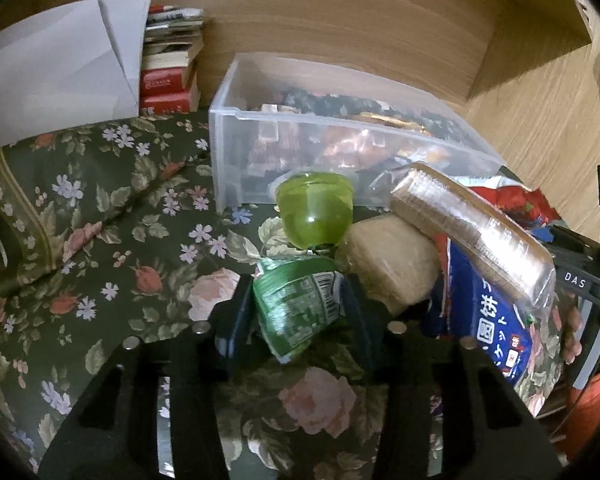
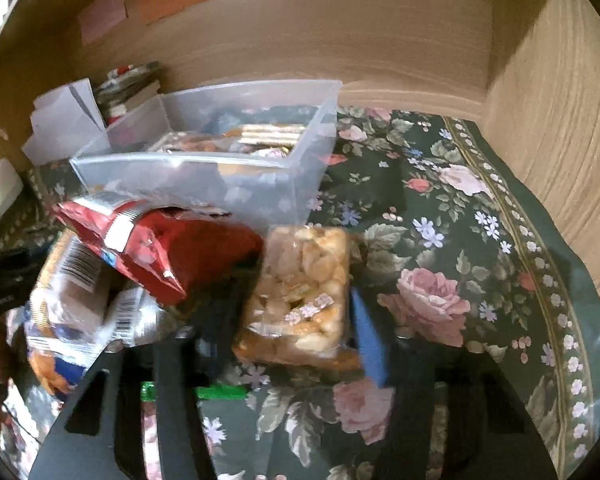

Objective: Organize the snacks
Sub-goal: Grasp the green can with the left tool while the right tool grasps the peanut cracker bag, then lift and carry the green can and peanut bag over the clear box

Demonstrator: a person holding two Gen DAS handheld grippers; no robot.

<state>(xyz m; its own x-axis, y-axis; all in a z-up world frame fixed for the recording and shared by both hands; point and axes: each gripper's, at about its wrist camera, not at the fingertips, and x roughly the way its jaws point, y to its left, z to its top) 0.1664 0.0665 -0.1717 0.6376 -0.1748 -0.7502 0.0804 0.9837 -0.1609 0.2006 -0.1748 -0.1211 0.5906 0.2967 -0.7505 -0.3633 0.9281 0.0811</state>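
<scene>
My left gripper (image 1: 298, 310) is shut on a green jelly cup (image 1: 296, 304), held on its side just above the floral cloth. A second green jelly cup (image 1: 314, 210) lies ahead, against the clear plastic bin (image 1: 236, 128) that holds several snacks. My right gripper (image 2: 296, 308) is shut on a clear pack of peanut brittle (image 2: 300, 296), held in front of the same bin (image 2: 204, 176). A red snack bag (image 2: 156, 244) lies left of that pack.
In the left wrist view, a beige block (image 1: 388, 260), a clear sleeve of crackers (image 1: 472, 232) and a blue snack bag (image 1: 488, 332) pile up on the right. A book stack (image 1: 172, 64) and white paper (image 1: 60, 68) stand behind. Wooden walls enclose the floral cloth (image 2: 460, 240).
</scene>
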